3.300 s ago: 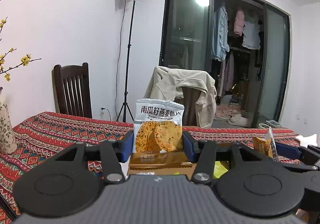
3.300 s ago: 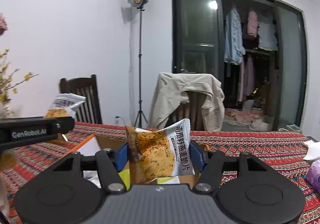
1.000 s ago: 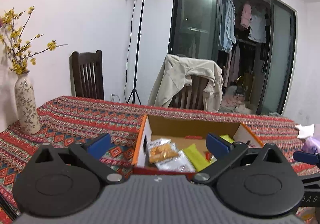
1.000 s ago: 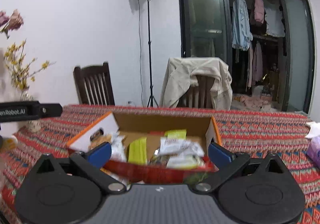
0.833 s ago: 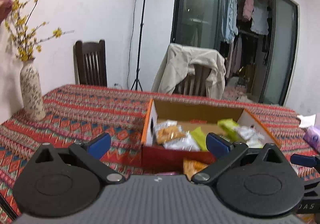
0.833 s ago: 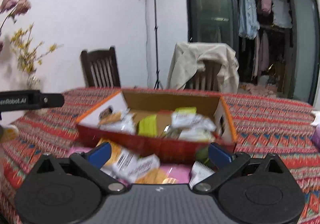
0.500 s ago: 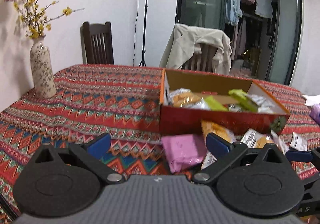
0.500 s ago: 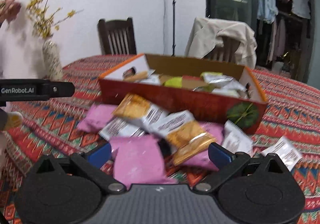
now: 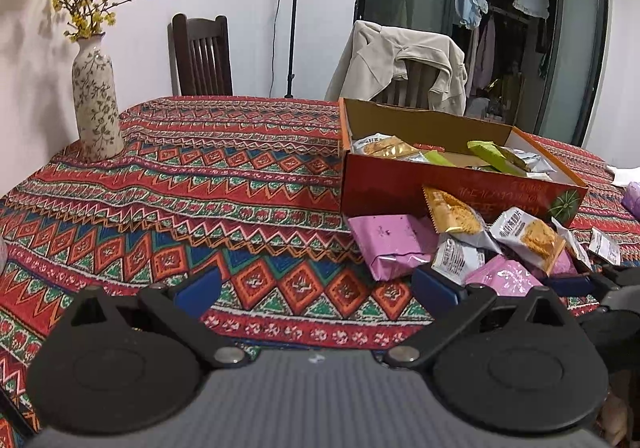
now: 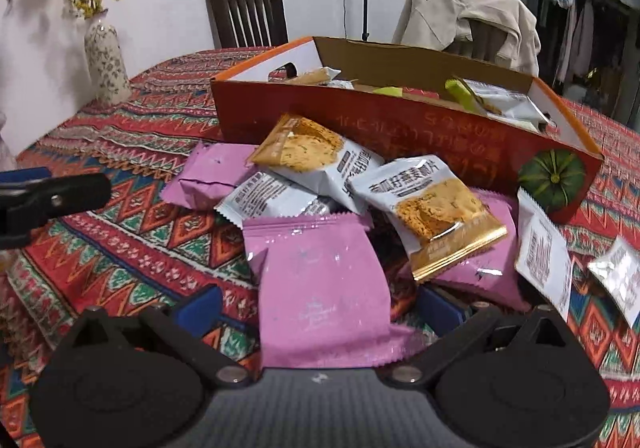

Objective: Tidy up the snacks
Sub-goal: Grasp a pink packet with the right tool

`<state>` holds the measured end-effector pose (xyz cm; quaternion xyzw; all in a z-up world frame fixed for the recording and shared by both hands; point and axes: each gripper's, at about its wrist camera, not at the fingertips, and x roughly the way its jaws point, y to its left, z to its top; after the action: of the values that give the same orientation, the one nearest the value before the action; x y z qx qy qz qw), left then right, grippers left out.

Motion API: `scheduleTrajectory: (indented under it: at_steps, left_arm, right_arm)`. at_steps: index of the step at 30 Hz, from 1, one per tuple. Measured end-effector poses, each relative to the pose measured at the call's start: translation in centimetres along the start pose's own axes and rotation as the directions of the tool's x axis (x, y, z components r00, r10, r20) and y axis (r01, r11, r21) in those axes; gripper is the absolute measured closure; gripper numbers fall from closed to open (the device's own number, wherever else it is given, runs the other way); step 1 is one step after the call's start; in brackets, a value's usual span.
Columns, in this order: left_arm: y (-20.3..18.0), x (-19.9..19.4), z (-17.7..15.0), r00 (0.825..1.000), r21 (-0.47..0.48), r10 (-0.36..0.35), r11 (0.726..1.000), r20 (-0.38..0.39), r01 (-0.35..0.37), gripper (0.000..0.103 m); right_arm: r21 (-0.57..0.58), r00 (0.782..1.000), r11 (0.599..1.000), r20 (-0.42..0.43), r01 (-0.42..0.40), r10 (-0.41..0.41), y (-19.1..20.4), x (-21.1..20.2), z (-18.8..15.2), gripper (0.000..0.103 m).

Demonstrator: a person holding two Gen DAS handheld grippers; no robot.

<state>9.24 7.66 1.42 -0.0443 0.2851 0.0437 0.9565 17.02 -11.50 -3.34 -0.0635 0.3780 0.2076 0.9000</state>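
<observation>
An orange cardboard box (image 9: 448, 187) (image 10: 400, 127) holds several snack packets. A pile of loose packets lies in front of it: pink packets (image 10: 324, 288) (image 9: 394, 244) and cracker packets (image 10: 432, 207) (image 9: 528, 234). My left gripper (image 9: 316, 288) is open and empty, low over the tablecloth left of the pile. My right gripper (image 10: 318, 306) is open, with its jaws on either side of the nearest pink packet, which lies on the table.
A patterned red tablecloth (image 9: 200, 187) covers the table. A flowered vase (image 9: 96, 115) (image 10: 106, 63) stands at the far left. Two chairs (image 9: 202, 55) stand behind the table, one with a beige jacket (image 9: 404, 59). My left gripper's arm (image 10: 48, 199) shows in the right wrist view.
Both grippers let go of cracker packets into the box, then came down and back toward the pile in front of the box. The right gripper now straddles a pink packet.
</observation>
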Motion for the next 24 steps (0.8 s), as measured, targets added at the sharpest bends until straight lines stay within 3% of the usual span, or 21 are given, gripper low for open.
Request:
scheduleTrajectory:
  at_steps: [7,9,11,17,24]
  left_arm:
    - [0.6,0.0,-0.4,1.0,-0.013,0.002,1.0,-0.014,-0.002,0.0]
    - [0.8,-0.1,-0.5,1.0,-0.017,0.003,1.0,-0.016,-0.003,0.0]
    - [0.9,-0.1,-0.5,1.0,-0.018,0.007,1.0,-0.02,-0.008,0.0]
    - [1.0,-0.2,0.1,1.0,-0.009,0.023,1.0,-0.007,-0.023,0.0]
    - [0.3,1.0,1.3,0.999,0.019,0.039,0.999,-0.013,-0.038,0.0]
  right_arm:
    - [-0.012,1.0,1.0,-0.004,-0.019,0.019,0.0,0.1,0.1,0.0]
    - [-0.018,1.0,1.0,0.017,-0.022,0.023,0.2,-0.4,-0.1,0.011]
    - [-0.026,0.999,1.0,0.04,-0.016,0.017,0.4,-1.1,-0.3,0.042]
    - [-0.053,0.995,0.998,0.1,-0.018,0.023,0.7,-3.1,-1.2,0.042]
    - [0.002,0.97,1.0,0.244,-0.008,0.007,-1.3,-6.6,-0.5,0.042]
